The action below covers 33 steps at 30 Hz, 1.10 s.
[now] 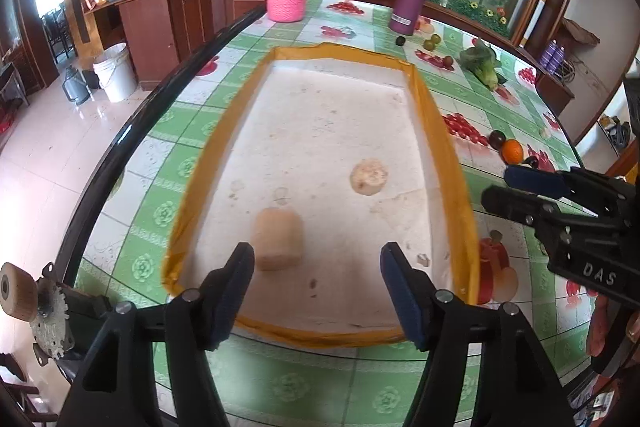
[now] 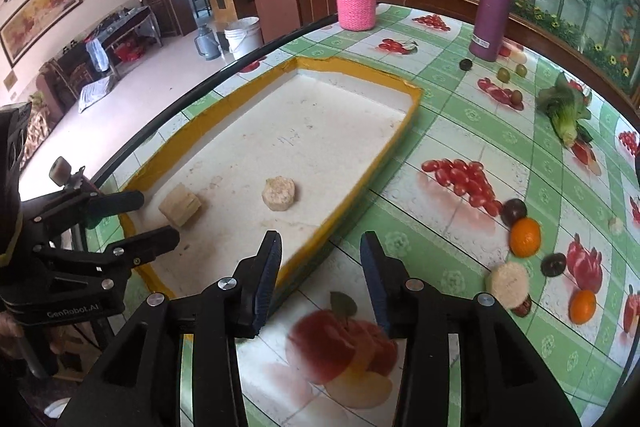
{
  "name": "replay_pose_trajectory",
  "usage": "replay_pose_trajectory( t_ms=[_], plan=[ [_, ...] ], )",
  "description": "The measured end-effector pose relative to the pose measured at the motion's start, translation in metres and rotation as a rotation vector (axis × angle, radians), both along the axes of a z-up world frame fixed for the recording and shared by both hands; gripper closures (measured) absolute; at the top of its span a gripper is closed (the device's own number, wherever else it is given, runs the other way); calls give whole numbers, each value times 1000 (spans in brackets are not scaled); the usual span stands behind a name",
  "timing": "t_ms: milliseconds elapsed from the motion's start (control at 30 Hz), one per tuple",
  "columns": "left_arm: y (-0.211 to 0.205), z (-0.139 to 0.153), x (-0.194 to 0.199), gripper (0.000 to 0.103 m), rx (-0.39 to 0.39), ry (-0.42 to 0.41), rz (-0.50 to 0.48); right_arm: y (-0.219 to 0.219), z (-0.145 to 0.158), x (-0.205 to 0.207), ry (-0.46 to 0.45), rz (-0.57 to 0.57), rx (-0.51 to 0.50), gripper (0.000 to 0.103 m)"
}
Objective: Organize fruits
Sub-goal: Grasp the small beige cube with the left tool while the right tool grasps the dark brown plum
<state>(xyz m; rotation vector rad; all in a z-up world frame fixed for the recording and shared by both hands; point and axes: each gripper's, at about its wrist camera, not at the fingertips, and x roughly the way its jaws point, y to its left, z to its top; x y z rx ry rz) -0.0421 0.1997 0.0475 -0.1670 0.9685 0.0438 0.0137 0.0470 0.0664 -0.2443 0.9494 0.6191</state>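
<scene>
Two pale chunks lie inside the shallow white tray (image 1: 460,163) with the yellow-taped rim: a squarish block (image 1: 277,243) near its left front corner and a round slice (image 1: 369,175) further right. Behind the tray, a jar in a pink knitted sleeve (image 2: 355,1) stands to the left and a purple flask (image 2: 491,7) to the right, with small green and dark fruits near the flask's base and a leafy green vegetable (image 2: 564,115) further right. On the tablecloth right of the tray sit a dark plum (image 2: 514,211) touching an orange (image 2: 525,237), then a pale round slice (image 2: 507,285), another dark fruit (image 2: 553,264) and a second orange (image 2: 582,306).

Left gripper (image 1: 316,287) hovers over the tray's near end, jaws spread wide and empty, the block just ahead of its left finger. Right gripper (image 2: 320,277) is held low over the tablecloth by the tray's right rim, jaws parted and holding nothing; the fruits lie off to its right, apart from the fingers.
</scene>
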Motion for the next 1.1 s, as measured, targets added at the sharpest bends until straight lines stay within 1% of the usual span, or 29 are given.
replay_pose_trajectory(
  t_ms=[33, 100, 300, 533, 667, 767, 833, 900, 1033, 1100],
  plan=[
    [-6, 1, 1, 32, 0, -1, -12, -8, 0, -3, -5, -13, -3, 54],
    [-19, 3, 5, 30, 0, -2, -39, -24, -2, -9, -14, -40, -9, 50],
    [-64, 11, 13, 26, -3, -11, -140, -77, -12, -25, 8, -137, -9, 50],
    [-117, 20, 20, 18, -13, -26, -262, -155, -25, -41, 56, -308, 8, 50],
    [-144, 19, 22, 16, -13, -16, -319, -198, -30, -48, 74, -408, 13, 49],
    [-161, 15, 21, 13, -16, -2, -356, -222, -30, -52, 77, -461, 13, 49],
    [-171, 11, 21, 13, -7, 10, -376, -231, -31, -51, 82, -477, 22, 48],
    [-179, 8, 20, 13, 3, 21, -393, -233, -31, -47, 92, -468, 47, 48],
    [-188, 3, 14, 13, 19, 41, -415, -214, -33, -35, 107, -389, 91, 48],
    [-189, 0, 11, 13, 26, 49, -418, -202, -40, -25, 127, -345, 94, 48]
  ],
)
